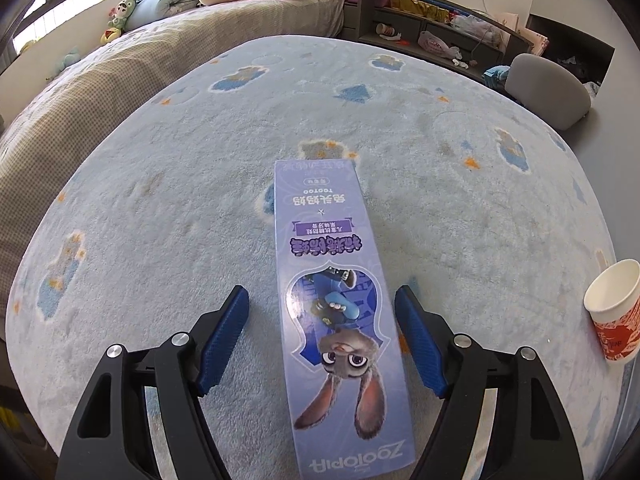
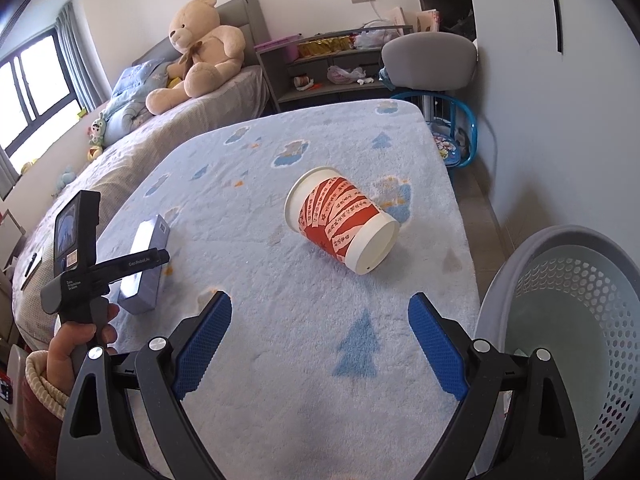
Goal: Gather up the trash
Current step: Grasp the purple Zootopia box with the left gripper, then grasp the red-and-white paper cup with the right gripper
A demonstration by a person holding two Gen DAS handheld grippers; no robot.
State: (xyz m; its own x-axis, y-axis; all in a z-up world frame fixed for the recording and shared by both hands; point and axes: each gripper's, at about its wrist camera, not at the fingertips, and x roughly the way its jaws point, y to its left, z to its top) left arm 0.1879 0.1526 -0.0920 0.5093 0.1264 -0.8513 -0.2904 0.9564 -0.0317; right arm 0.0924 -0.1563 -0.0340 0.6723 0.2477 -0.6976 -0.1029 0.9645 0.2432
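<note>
1. Carpeting of pale blue plush (image 1: 160, 184) covers the desk, printed with blue trees and small animals.
2. Left gripper (image 1: 322, 304) has its blue-padded fingers (image 1: 224, 340) spread wide, one on each side of a purple toothpaste box (image 1: 340, 300); neither pad touches the box, which lies flat between them and runs away toward 12 o'clock.
3. At 3 o'clock in the left wrist view, a red-and-white paper cup (image 1: 612, 316) sits near the desk's edge.
4. Right gripper (image 2: 320, 312) is likewise wide open and holds nothing; its fingers (image 2: 204, 344) hover over bare plush.
5. In the right wrist view the paper cup (image 2: 342, 224) lies on its side at 12 o'clock from the fingers, apart from them, mouth toward 10 o'clock and base toward 4 o'clock.
6. The toothpaste box (image 2: 144, 264) appears at 9 o'clock there, with the left gripper's body and the person's hand (image 2: 80, 340) just over it.
7. A perforated white basket (image 2: 576, 320) stands beside the desk at 3 o'clock.
8. Beyond the desk, a teddy bear (image 2: 200, 48) sits on a bed (image 2: 132, 148), beside grey shelves (image 2: 328, 68) and a grey chair (image 2: 428, 60).
</note>
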